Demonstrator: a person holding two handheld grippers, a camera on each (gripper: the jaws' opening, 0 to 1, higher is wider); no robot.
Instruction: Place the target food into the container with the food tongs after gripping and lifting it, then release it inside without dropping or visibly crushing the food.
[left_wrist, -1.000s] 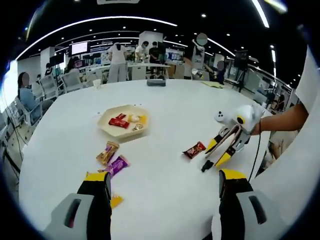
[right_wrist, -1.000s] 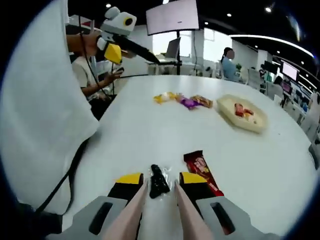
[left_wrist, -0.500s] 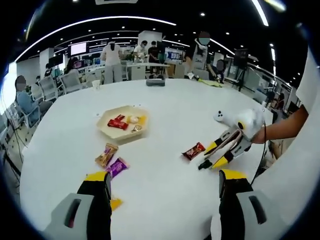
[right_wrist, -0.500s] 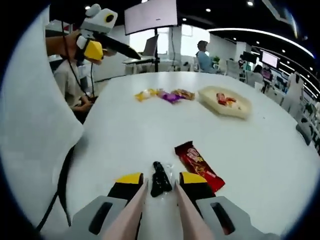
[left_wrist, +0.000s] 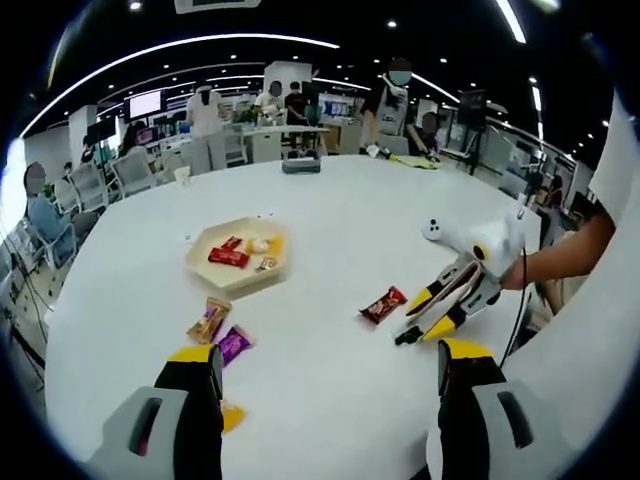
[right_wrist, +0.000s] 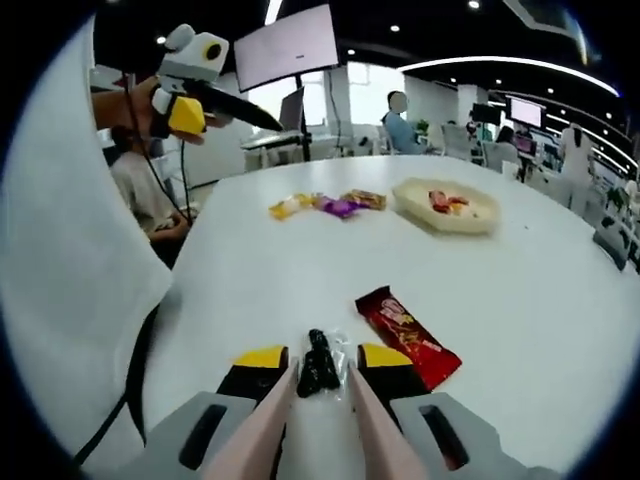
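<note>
**A:** Checked the right gripper view against a second ago?

**B:** Checked. Found the whole scene shifted there; put down to camera motion, not to motion of things. Found the dark wrapped piece (right_wrist: 318, 365) at the same spot between the tips of the food tongs (right_wrist: 268, 425) throughout.

**A:** Meaning for the task?

**B:** Judged as gripped and riding along with the right gripper (right_wrist: 322, 358). Cannot tell whether lifted clear of the table (right_wrist: 560, 330) or still touching it.

**A:** State of the tool?

**B:** Pressed together on the dark wrapped piece, pinching it at the tips, with no visible crushing. Clamped in turn by the right gripper across both arms.

**A:** And the left gripper (left_wrist: 330, 352)?

**B:** Held with jaws spread wide, gripping nothing, above the near table edge.

**A:** Located the container?

**B:** Located the container (right_wrist: 450, 228) well apart, far across the table, already carrying a few snacks. Also logged a red bar (right_wrist: 405, 335) just beside the tongs on the right, and three loose wrapped snacks (right_wrist: 320, 205) to the left of the container.

**A:** Left to do?

**B:** Carry across, lower inside, ease open. Worth watching the slippery clear wrapper during the carry.
</note>
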